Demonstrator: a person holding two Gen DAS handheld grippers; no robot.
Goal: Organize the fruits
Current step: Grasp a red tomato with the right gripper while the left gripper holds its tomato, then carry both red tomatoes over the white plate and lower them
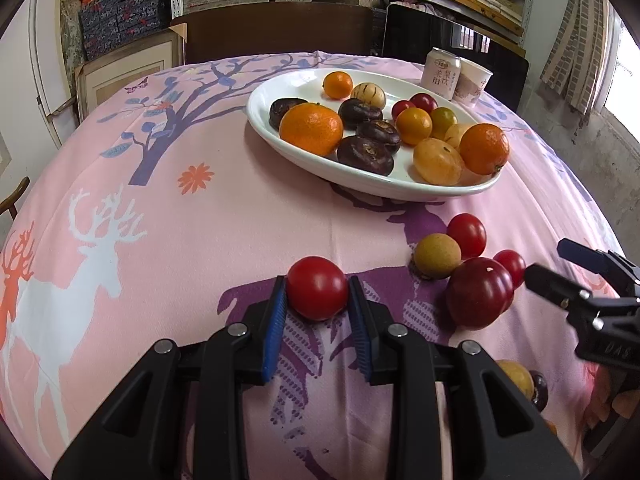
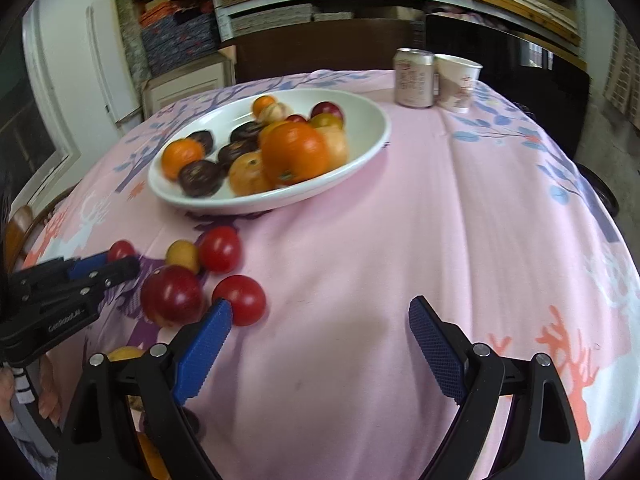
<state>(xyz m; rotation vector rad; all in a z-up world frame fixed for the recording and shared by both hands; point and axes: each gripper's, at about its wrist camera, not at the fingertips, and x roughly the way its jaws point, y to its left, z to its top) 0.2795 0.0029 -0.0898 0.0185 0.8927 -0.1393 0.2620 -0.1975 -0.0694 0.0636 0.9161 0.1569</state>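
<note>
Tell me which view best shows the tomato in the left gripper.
The left wrist view: the tomato sits sharp and centred, pinched in the left gripper. The right wrist view shows only a sliver of it behind that gripper.

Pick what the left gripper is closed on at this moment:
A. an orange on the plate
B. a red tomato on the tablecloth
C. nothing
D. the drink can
B: the left gripper has both blue pads pressed against a red tomato resting on the tablecloth.

Oranges, dark chestnuts and tomatoes fill the white plate [image 1: 280, 148] far right; one red tomato [image 1: 317, 288] sits nearer, others loose right.
</note>
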